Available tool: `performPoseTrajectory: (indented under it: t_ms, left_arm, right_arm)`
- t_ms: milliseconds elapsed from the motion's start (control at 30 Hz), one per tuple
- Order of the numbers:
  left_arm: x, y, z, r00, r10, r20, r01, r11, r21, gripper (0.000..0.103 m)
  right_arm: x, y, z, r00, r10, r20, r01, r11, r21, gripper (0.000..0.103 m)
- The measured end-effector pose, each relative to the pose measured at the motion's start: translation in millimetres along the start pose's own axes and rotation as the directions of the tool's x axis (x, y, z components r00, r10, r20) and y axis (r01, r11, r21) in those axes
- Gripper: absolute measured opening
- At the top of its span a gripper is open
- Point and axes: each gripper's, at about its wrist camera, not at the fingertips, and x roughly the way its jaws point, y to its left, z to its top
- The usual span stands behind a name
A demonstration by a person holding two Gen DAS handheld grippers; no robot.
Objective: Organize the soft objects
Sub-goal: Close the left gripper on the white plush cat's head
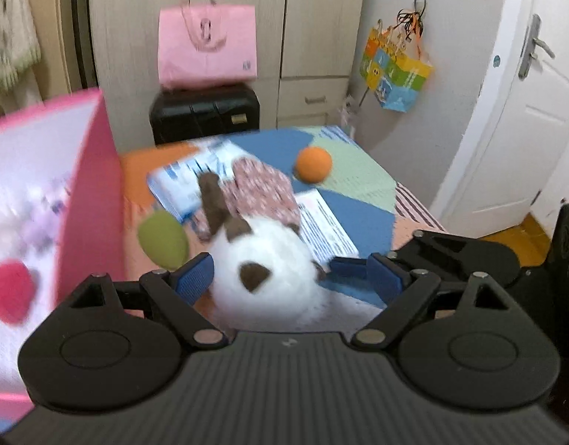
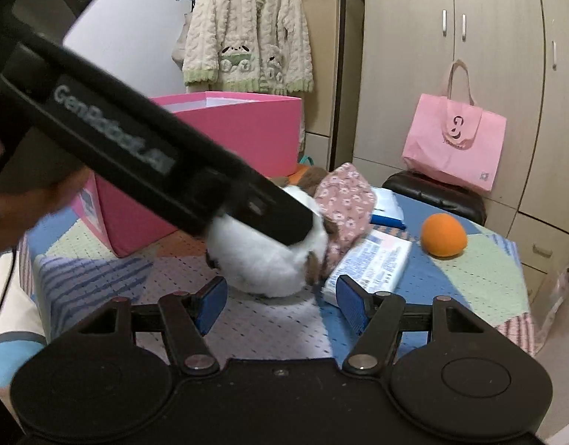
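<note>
A white plush toy with brown patches and a floral pink dress (image 1: 264,278) lies on the patchwork table; it also shows in the right wrist view (image 2: 266,263). My left gripper (image 1: 288,278) is open, its blue pads on either side of the toy's white body. My right gripper (image 2: 280,304) is open and empty, just in front of the toy. An orange soft ball (image 1: 313,165) (image 2: 444,235) sits further back. A green soft ball (image 1: 164,239) lies beside the pink box (image 1: 88,193) (image 2: 243,129). A red soft shape (image 1: 10,291) lies inside the box.
Packs of tissues (image 1: 321,222) (image 2: 369,263) lie on the table under and beside the toy. A black case (image 1: 204,113) with a pink bag (image 1: 206,44) stands behind the table. The left gripper's body (image 2: 143,155) crosses the right wrist view. A white door (image 1: 525,111) is at right.
</note>
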Motion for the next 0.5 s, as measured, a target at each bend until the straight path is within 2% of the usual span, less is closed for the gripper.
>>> performPoseTrajectory:
  t_ms: [167,367,400,433,467,500]
  left_arm:
    - [6,4,-9,0.997,0.063,0.037,-0.062,0.998,-0.033,0.087]
    - [21,24,-14,0.999,0.041,0.016,-0.039,0.990,-0.133,0.087]
    - [22,25,-14,0.999,0.031,0.015,-0.028,0.989,-0.143,0.085]
    - [22,26,-15,1.000,0.020,0.017,-0.017,0.988,-0.150,0.079]
    - [23,27,-16,1.000,0.016,0.015,-0.014,0.988,-0.152,0.069]
    - [23,26,-17,1.000,0.024,0.015,-0.021,0.989,-0.149,0.067]
  right_arm:
    - [-1,6,2,1.000,0.000,0.016,0.000,1.000,0.008,0.070]
    - [5,14,3,1.000,-0.024,0.013,0.024,1.000,-0.013,0.070]
    - [6,15,4,0.999,-0.033,0.013,0.033,0.999,-0.013,0.070]
    - [7,16,5,0.999,-0.043,0.012,0.043,0.999,-0.010,0.070]
    - [9,16,5,0.999,-0.051,0.008,0.051,0.999,-0.008,0.071]
    - [10,17,5,0.999,-0.054,0.005,0.054,0.998,-0.011,0.071]
